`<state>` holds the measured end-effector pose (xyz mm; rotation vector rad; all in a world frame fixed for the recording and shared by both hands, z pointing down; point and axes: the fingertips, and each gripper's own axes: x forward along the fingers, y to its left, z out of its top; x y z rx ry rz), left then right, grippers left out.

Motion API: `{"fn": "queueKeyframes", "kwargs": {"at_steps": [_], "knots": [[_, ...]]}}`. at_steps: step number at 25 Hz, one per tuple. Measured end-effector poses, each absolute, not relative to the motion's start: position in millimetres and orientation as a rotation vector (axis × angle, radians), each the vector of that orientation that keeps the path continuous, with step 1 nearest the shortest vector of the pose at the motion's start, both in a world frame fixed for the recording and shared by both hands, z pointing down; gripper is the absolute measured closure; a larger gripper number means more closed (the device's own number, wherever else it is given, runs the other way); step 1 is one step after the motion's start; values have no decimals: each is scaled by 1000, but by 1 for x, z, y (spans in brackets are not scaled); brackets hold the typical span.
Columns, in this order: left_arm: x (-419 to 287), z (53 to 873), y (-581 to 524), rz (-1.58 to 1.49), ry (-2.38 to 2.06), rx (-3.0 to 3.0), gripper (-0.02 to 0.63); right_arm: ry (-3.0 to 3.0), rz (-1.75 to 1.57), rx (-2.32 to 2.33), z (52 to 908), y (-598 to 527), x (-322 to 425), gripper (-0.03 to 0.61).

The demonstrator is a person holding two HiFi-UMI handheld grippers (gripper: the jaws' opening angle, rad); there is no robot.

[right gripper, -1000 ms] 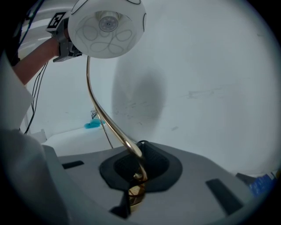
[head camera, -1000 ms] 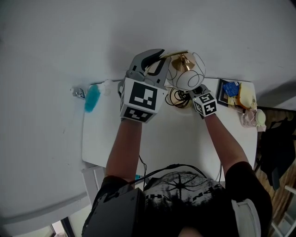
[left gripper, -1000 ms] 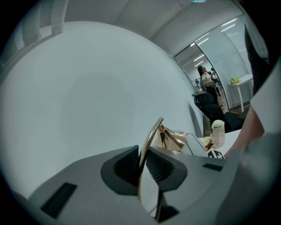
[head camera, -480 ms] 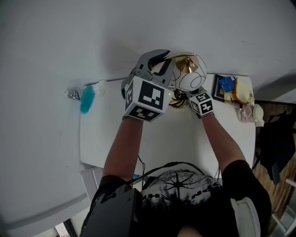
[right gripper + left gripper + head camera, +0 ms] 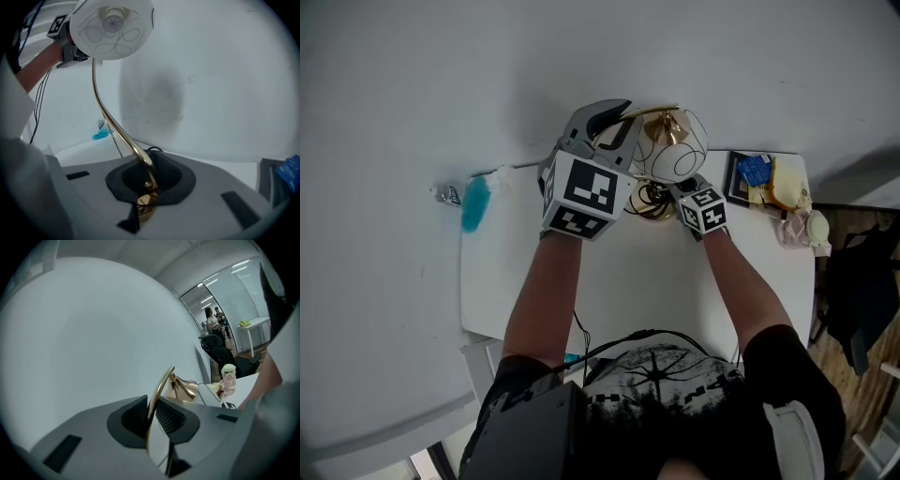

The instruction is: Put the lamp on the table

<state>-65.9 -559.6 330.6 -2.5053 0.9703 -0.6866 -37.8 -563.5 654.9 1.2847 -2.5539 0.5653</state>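
The lamp has a white globe shade [image 5: 677, 159] [image 5: 112, 26], a curved brass arm [image 5: 158, 390] and a brass base [image 5: 649, 200]. It stands upright over the far edge of the white table [image 5: 525, 281]. My left gripper [image 5: 614, 127] [image 5: 151, 416] is shut on the upper part of the brass arm, just left of the shade. My right gripper [image 5: 680, 192] [image 5: 146, 180] is shut on the stem low down, right above the base [image 5: 144, 206]. I cannot tell whether the base rests on the table.
A blue brush [image 5: 474, 202] [image 5: 100, 136] lies at the table's far left corner. A dark tray [image 5: 737, 178] with blue and yellow things sits at the far right, and beside it a small bottle [image 5: 228, 378]. A white wall stands right behind the table.
My left gripper has sunk a little with the lamp's arm and shade. The right gripper has stayed by the base. Both grips are unchanged.
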Motion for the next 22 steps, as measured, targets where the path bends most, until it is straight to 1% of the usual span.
{"fn": "queueKeyframes", "kwargs": {"at_steps": [10,11,12,13,14,17,22], "knots": [[-65,333,-559,-753,980,-2458,555,-2538,620,1265,659,-561,-38,557],[-65,333,-559,-765,978,-2451,548,-2535,621,1260,660,-561,-39,549],[-64,334,-559,-774,980,-2444,532,-2532,625,1252,661,-561,-39,511],[-64,334,-559,-781,985,-2432,507,-2530,633,1242,661,-560,-39,458],[-65,333,-559,-787,993,-2417,486,-2530,639,1235,662,-559,-40,442],[-70,332,-560,-802,1016,-2390,437,-2527,635,1228,662,-558,-39,412],[-76,323,-554,-762,1065,-2373,430,-2517,617,1240,661,-552,-34,399]]}}
